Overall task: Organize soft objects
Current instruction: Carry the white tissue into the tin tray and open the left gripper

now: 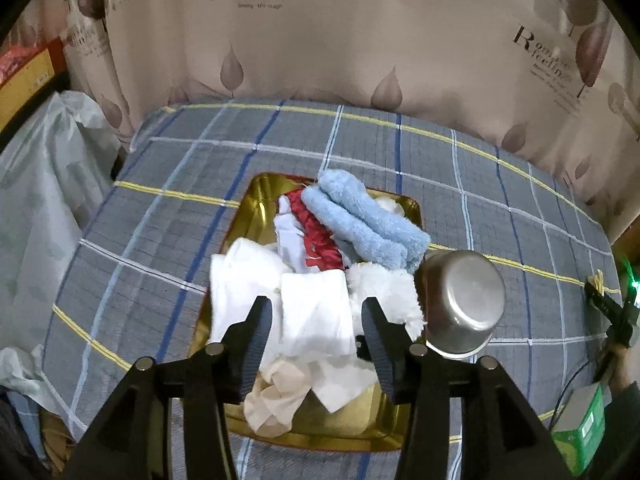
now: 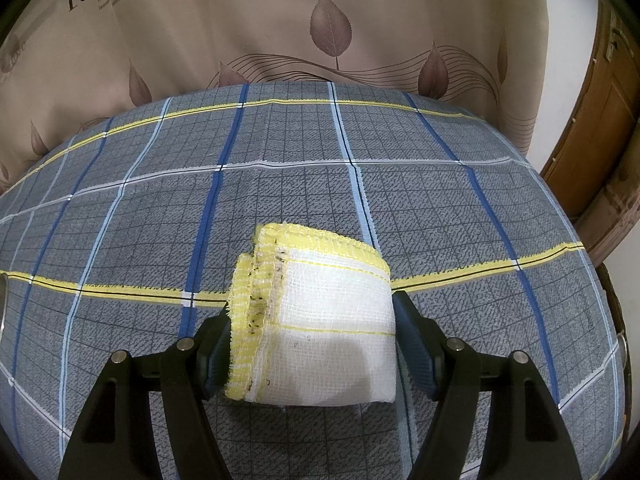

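Curtain [image 1: 320, 40] printed "Romantic feeling", left gripper [image 1: 318, 320] spread above white cloth [image 1: 312, 312] in gold tray [image 1: 256, 196], right gripper [image 2: 312, 344] pinching yellow-edged gauze cloth [image 2: 320, 320]

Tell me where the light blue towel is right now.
In the left wrist view, the light blue towel lies at the far right of the gold tray, beside the red cloth, with the steel pot just nearer the camera.

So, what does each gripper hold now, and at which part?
The right gripper holds the folded white cloth with yellow edging by its two sides. The left gripper is open above the gold tray, holding nothing.
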The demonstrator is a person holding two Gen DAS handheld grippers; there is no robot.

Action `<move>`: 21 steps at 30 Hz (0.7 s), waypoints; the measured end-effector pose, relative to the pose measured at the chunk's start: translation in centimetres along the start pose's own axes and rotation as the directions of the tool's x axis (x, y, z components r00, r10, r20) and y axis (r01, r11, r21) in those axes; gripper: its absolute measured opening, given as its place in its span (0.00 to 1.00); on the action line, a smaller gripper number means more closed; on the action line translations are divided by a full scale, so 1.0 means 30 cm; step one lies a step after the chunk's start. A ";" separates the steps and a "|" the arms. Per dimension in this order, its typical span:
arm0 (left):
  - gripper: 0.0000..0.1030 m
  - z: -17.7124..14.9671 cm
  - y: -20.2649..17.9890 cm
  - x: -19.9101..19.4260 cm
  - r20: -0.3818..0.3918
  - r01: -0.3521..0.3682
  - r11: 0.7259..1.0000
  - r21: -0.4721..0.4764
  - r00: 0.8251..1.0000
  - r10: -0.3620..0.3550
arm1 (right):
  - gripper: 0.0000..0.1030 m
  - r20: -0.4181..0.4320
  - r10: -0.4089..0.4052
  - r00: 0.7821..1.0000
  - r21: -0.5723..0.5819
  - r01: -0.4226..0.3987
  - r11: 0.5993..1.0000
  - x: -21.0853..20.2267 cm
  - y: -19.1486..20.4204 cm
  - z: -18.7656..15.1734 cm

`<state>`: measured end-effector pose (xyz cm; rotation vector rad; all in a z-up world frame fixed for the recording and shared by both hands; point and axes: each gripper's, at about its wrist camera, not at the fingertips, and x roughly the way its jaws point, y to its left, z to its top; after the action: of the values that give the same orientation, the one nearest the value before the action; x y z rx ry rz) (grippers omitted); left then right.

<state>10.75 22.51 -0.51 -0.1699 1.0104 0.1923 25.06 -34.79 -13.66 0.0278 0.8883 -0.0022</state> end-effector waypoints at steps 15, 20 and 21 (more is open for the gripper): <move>0.46 -0.121 0.072 -0.149 0.098 -0.131 0.991 -0.018 0.986 0.132 | 0.58 -0.007 0.040 0.999 -0.035 -0.040 0.999 -0.117 0.047 0.052; 0.46 -0.151 0.115 -0.136 0.095 -0.156 0.986 -0.053 0.983 0.160 | 0.58 0.058 0.114 0.992 -0.107 -0.107 0.989 -0.289 0.175 0.117; 0.46 -0.155 0.124 -0.134 0.094 -0.157 0.986 -0.064 0.982 0.163 | 0.58 0.064 0.130 0.989 -0.120 -0.122 0.985 -0.314 0.203 0.123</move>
<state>3.96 24.73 0.30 -0.1289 0.9209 0.3727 22.07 -28.88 -3.89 -0.0240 0.8120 0.1660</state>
